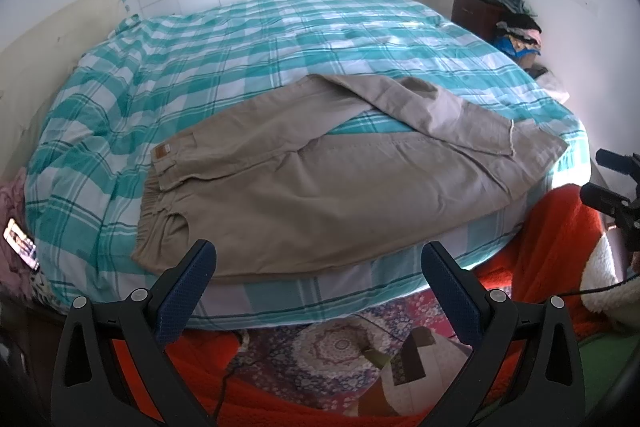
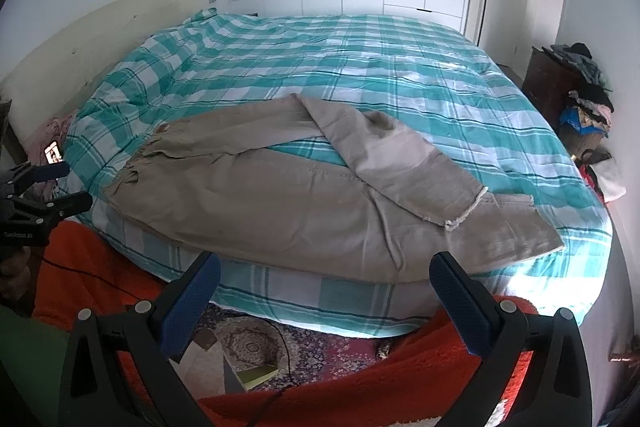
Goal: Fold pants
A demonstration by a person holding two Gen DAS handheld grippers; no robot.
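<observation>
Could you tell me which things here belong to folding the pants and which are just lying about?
For the job: beige pants; left gripper and right gripper, both open; checked bedspread beneath the pants.

Lying about: phone; clothes pile; patterned rug; red blanket.

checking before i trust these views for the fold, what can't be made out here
- Phone screen: too small in both views.
- Label on the pants: too small to read.
- Far pant leg's middle: covered by its own folded-over end.
- Clothes pile: items blurred at the fisheye edge.
- Left gripper and right gripper: handles and hands cut off below.
</observation>
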